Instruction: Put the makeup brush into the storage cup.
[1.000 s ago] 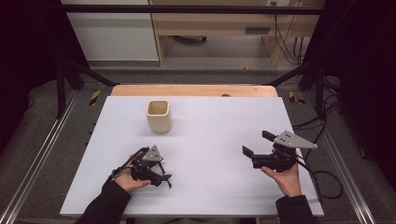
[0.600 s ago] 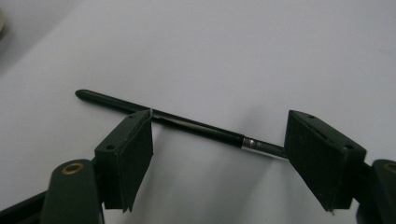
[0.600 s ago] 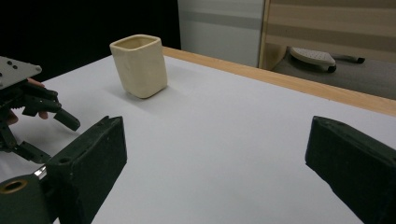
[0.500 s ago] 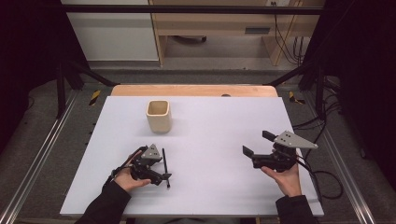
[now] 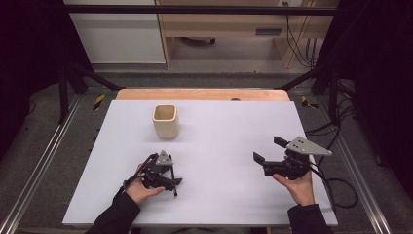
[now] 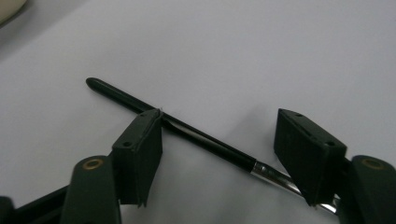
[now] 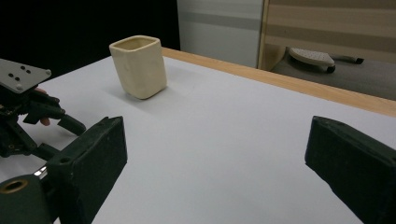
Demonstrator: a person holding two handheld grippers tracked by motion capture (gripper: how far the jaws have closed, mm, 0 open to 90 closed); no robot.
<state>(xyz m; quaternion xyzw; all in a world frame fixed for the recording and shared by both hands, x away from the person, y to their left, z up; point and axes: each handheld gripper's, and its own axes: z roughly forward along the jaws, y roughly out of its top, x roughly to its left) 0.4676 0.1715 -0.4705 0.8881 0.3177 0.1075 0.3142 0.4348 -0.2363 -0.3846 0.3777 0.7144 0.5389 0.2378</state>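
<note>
A thin black brush or pen (image 6: 205, 137) with a silver ferrule lies flat on the white table (image 5: 229, 122), at the front left. My left gripper (image 6: 219, 140) is lowered over it. The shaft (image 5: 172, 179) runs slantwise between the jaws, which have just been closing; I see a gap at the pads, no grip. The left gripper (image 5: 171, 176) sits in a person's left hand. My right gripper (image 5: 269, 150) hovers at the front right, open and empty (image 7: 215, 158). A cream square cup (image 5: 165, 121) stands upright beyond the left gripper, also visible in the right gripper view (image 7: 138, 66).
The left gripper (image 7: 28, 112) appears at the left edge of the right gripper view. A wooden strip (image 5: 204, 94) borders the table's far side. Cables (image 5: 336, 187) trail off the table's right side. Metal rails flank the table; shelving stands behind it.
The left gripper's jaws have drawn closer together around the black brush, and the brush lies a little differently under them. The right gripper and the cup have not moved.
</note>
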